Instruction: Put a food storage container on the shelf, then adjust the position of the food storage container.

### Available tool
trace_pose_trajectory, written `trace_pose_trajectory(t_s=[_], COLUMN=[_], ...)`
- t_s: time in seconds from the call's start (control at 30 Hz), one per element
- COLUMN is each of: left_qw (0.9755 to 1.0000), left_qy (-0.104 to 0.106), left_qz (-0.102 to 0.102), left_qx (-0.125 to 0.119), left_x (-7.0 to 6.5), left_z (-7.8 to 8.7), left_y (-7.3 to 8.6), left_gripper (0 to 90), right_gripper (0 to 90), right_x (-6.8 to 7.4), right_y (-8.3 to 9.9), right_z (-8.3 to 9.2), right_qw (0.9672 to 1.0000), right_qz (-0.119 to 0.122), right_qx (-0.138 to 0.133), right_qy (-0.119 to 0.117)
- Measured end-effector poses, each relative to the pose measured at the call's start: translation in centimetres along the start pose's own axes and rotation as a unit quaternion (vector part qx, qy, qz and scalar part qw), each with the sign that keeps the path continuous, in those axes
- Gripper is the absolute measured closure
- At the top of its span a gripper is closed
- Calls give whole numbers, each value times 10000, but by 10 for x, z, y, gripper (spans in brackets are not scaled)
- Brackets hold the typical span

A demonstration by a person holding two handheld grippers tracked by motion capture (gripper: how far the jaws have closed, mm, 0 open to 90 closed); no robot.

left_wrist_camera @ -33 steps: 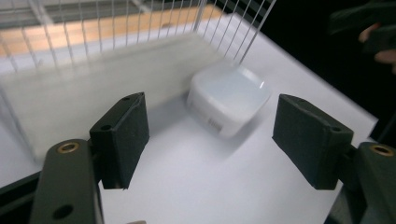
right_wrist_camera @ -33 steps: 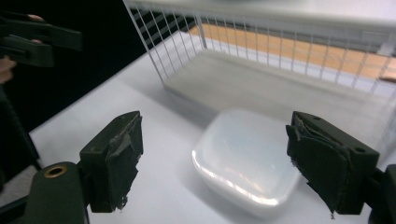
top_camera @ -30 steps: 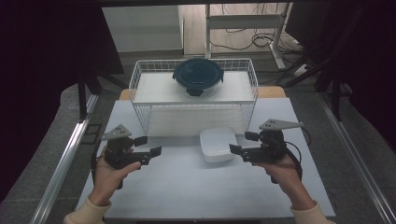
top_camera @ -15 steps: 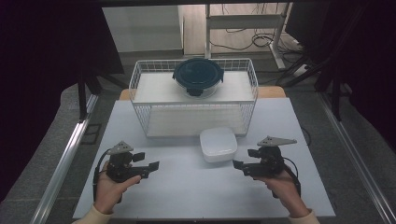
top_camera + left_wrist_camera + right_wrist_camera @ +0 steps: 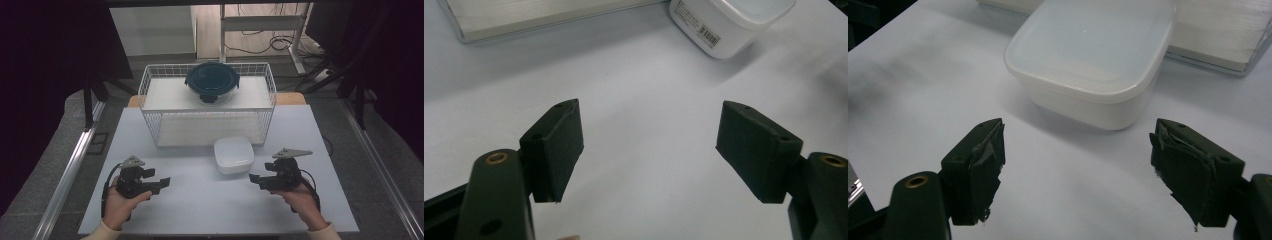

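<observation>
Spanning most of the high view is one white table (image 5: pixel 200 210), bare except at its far edge and centre, which leaves open working room in front of both hands. One white wire basket (image 5: pixel 207 125) sits at the far side, open face toward the person, so I'd judge it is meant as a rack: its top shelf carries one round container with a dark teal lid (image 5: pixel 212 82), parked out of reach of the present work. One white square lidded container (image 5: pixel 233 155) stands on the table just in front of the basket, right of centre, lid on; this looks like the thing to be handled, since it is nearest both tools and the right gripper view looks straight at it (image 5: pixel 1093 60). Two tools, one per hand: the left hand-held gripper (image 5: pixel 162 182) is low over the table, well apart from the container, jaws spread wide with nothing between them, confirmed in its own view (image 5: pixel 649 150), where the container shows off at top right (image 5: pixel 729 22). The right hand-held gripper (image 5: pixel 254 178) sits near the container's right front corner, not touching, jaws also wide and empty (image 5: pixel 1075 170), aimed at the box, probably lined up for a side grasp while the left one waits to steady it or take the lid.
</observation>
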State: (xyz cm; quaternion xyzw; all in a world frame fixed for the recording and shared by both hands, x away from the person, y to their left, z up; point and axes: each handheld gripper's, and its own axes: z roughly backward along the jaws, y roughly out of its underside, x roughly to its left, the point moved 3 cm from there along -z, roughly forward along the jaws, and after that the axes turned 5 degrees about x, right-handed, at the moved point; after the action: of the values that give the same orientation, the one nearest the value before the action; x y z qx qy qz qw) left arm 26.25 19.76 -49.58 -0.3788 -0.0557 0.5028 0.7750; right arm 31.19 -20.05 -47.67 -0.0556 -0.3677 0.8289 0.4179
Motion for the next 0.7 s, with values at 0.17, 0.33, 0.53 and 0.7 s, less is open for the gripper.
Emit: trace_pose_trajectory(t_s=[0.17, 0.33, 0.53, 0.7], left_qw=[10000, 9999, 9999, 10000], left_qy=[12, 64, 114, 88], left_qz=[-40, -80, -35, 4], left_qx=[-22, 10, 31, 23], left_x=[0, -1, 2, 4], left_z=[0, -4, -4, -4], left_y=[-3, -4, -2, 0], left_gripper=[256, 256, 257, 257], right_gripper=[237, 268, 309, 372], right_x=[-3, -7, -9, -12], right_y=[2, 6, 8, 2], right_z=[1, 3, 4, -2], right_qw=[10000, 9999, 9999, 9998], right_qz=[-12, -62, -37, 52], right_qx=[14, 11, 43, 150], right_qy=[46, 98, 98, 124])
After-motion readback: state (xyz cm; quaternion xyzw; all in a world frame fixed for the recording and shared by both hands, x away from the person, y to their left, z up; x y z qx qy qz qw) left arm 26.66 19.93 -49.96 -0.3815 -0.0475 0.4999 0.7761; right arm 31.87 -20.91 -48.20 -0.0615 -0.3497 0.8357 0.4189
